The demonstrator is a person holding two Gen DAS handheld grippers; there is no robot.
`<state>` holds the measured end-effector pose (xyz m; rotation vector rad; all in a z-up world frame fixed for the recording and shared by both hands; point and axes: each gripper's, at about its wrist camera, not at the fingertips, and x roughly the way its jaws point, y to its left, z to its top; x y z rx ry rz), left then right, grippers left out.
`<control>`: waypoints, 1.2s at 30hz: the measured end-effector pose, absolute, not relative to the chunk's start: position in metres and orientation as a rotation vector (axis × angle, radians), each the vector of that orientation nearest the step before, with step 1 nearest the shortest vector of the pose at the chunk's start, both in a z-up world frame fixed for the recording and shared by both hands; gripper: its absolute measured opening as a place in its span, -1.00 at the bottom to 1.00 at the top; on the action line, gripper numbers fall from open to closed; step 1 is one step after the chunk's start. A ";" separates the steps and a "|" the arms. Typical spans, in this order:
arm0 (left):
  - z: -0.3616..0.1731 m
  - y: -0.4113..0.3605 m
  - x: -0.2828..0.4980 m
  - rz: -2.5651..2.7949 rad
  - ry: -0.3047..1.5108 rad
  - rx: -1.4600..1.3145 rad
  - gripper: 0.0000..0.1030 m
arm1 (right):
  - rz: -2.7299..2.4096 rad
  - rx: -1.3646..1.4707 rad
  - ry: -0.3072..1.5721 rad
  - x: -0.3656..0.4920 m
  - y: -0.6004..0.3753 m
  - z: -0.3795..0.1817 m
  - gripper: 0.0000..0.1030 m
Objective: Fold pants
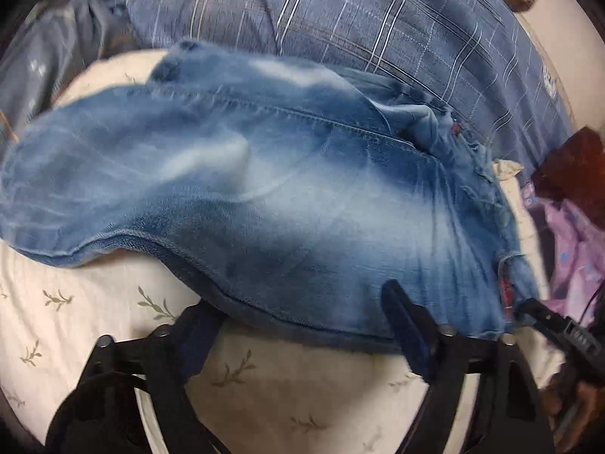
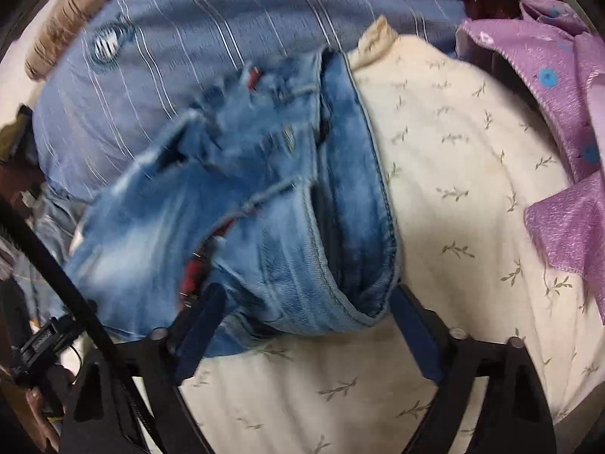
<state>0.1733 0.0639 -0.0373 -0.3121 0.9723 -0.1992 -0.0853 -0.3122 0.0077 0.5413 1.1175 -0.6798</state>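
Faded blue jeans [image 1: 264, 189] lie folded over on a cream bedsheet with a leaf print [image 1: 75, 321]. My left gripper [image 1: 302, 306] is open, its fingers spread wide along the near hem edge, the right finger [image 1: 406, 317] resting on the denim. In the right wrist view the waistband end of the jeans [image 2: 283, 208] is bunched, with red lining showing. My right gripper [image 2: 306, 310] is open, its fingers either side of the folded waistband, not closed on it.
A blue plaid pillow [image 1: 378, 19] lies behind the jeans. A purple garment [image 2: 548, 113] lies on the sheet [image 2: 453, 189] to the right. A brown striped cloth [image 2: 68, 19] is at the far left. A black cable [image 2: 56, 272] crosses the left side.
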 end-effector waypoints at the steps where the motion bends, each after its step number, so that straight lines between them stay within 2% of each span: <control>1: -0.038 0.061 0.174 -0.201 0.969 -0.298 0.09 | -0.688 0.539 1.115 -0.085 -0.314 0.006 0.48; 2: -0.039 0.059 0.177 -0.220 0.980 -0.301 -0.26 | -0.697 0.543 1.110 -0.085 -0.315 0.006 0.37; 3: -0.043 0.061 0.181 -0.225 0.993 -0.319 -0.45 | -0.707 0.552 1.106 -0.086 -0.317 0.006 0.24; 5: -0.047 0.063 0.183 -0.203 1.001 -0.332 -0.71 | -0.717 0.561 1.110 -0.088 -0.320 0.004 -0.14; 8: -0.047 0.075 0.182 -0.230 1.011 -0.408 -0.83 | -0.714 0.525 1.126 -0.084 -0.316 0.006 -0.54; 9: -0.047 0.076 0.182 -0.235 1.011 -0.409 -0.86 | -0.710 0.497 1.121 -0.081 -0.313 0.010 -0.59; 12: -0.044 0.078 0.176 -0.238 1.019 -0.428 -0.96 | -0.746 0.454 1.092 -0.084 -0.311 0.024 -0.92; 17: -0.017 0.078 0.127 -0.306 0.991 -0.433 -0.96 | -0.744 0.483 1.021 -0.108 -0.312 0.069 -0.93; 22: -0.041 0.064 0.114 -0.307 1.049 -0.370 -0.91 | -0.848 0.417 1.064 -0.117 -0.308 0.077 -0.93; 26: -0.049 0.057 0.122 -0.286 1.055 -0.324 -0.84 | -0.920 0.355 1.261 -0.103 -0.312 0.038 -0.82; 27: -0.047 0.056 0.122 -0.282 1.053 -0.314 -0.67 | -0.950 0.334 1.271 -0.100 -0.310 0.038 -0.75; 28: -0.044 0.056 0.122 -0.266 1.055 -0.292 -0.56 | -0.962 0.328 1.263 -0.100 -0.307 0.042 -0.53; 29: -0.041 0.058 0.115 -0.250 1.057 -0.282 -0.31 | -0.957 0.328 1.235 -0.101 -0.302 0.049 -0.17; 30: -0.039 0.060 0.111 -0.238 1.053 -0.286 -0.15 | -0.947 0.323 1.197 -0.102 -0.295 0.058 0.03; 31: -0.035 0.063 0.107 -0.234 1.050 -0.300 -0.10 | -0.936 0.308 1.144 -0.103 -0.285 0.071 0.36; 32: -0.028 0.068 0.099 -0.222 1.045 -0.330 -0.02 | -0.916 0.312 1.100 -0.104 -0.278 0.076 0.54; 33: -0.024 0.076 0.093 -0.217 1.041 -0.363 0.02 | -0.865 0.288 1.036 -0.101 -0.262 0.092 0.59; 36: -0.010 0.108 0.078 -0.181 1.009 -0.440 0.04 | -0.647 0.291 1.011 -0.074 -0.227 0.102 0.60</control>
